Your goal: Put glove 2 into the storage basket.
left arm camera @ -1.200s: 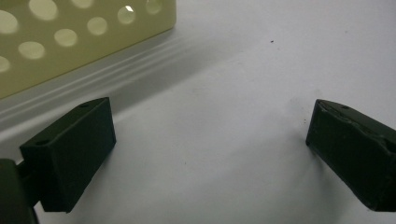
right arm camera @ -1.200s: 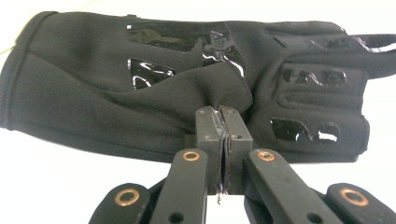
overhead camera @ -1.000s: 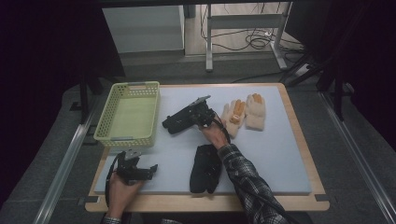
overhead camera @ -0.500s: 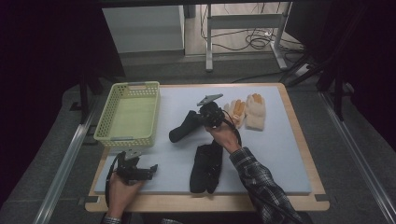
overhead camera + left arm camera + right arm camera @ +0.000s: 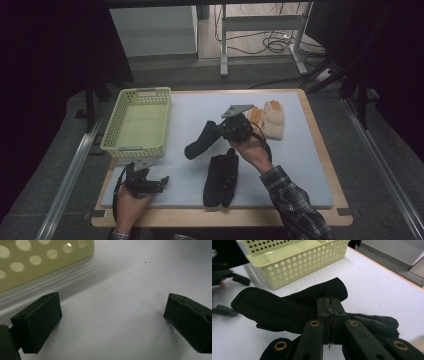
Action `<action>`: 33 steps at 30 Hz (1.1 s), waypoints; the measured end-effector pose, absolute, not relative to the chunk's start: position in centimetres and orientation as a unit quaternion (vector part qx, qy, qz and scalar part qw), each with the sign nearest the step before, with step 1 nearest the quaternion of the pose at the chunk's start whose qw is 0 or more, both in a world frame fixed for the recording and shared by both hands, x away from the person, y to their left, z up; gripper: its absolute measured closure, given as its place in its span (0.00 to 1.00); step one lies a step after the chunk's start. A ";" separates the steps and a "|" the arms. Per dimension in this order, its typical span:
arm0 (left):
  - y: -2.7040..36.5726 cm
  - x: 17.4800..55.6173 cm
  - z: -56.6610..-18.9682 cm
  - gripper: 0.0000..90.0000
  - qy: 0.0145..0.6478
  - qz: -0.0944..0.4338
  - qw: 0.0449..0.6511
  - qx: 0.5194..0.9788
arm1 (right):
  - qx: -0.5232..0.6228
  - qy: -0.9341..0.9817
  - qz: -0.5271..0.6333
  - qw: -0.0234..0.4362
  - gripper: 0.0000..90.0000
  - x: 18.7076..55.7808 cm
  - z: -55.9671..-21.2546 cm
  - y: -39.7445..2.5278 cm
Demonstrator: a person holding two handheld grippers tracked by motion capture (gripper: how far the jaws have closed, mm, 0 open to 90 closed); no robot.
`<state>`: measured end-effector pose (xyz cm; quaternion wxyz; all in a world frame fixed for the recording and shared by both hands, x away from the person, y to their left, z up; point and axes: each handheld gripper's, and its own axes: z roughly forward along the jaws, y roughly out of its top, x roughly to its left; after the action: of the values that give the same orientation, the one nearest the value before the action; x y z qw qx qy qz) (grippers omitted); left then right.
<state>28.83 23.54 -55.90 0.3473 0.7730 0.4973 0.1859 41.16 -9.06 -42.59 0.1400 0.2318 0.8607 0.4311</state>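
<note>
Probably a lab or recording room, not a home: a wooden bench (image 5: 320, 150) with a pale mat (image 5: 300, 165), metal rails (image 5: 65, 185) beside it on grey carpet (image 5: 380, 165), loose cables (image 5: 270, 42) near a metal frame (image 5: 260, 22), dark surroundings.

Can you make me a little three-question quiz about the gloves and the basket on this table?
1. True or false: the right gripper is shut on a black fabric glove.
2. Which gripper has its jaws wide apart above the bare white table mat? A) left B) right
3. Fill in: the pale yellow plastic basket with holes has ____ inside it.

Key:
1. True. Its jaws pinch the glove's edge.
2. A. The left gripper is open with nothing between its jaws.
3. Nothing. The second black glove and the pair of cream knitted gloves with orange fingertips lie on the mat.
</note>
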 end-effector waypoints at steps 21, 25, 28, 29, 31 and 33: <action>23.5 28.8 -55.9 0.02 0.498 0.187 0.348 0.772 | 0.210 0.872 0.425 0.124 0.97 34.3 -41.7 -17.4; 23.5 28.8 -55.9 0.02 0.498 0.187 0.349 0.771 | 0.212 0.885 0.399 0.112 0.97 34.7 -43.2 -17.2; 23.5 28.8 -55.9 0.02 0.498 0.187 0.349 0.771 | 0.207 0.890 0.391 0.112 0.97 35.2 -43.8 -16.2; 23.5 28.8 -55.9 0.02 0.498 0.187 0.349 0.771 | 0.205 0.892 0.387 0.114 0.97 35.9 -44.3 -15.0; 23.5 28.8 -55.9 0.02 0.498 0.187 0.349 0.772 | 0.205 0.891 0.389 0.113 0.97 36.3 -44.5 -14.4; 23.5 28.8 -55.9 0.02 0.498 0.187 0.349 0.771 | 0.205 0.890 0.393 0.110 0.96 37.6 -44.9 -12.5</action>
<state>28.83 23.52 -55.92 0.3488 0.7715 0.4981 0.1871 37.56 -12.48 -44.90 0.1099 0.2050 0.8897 0.3928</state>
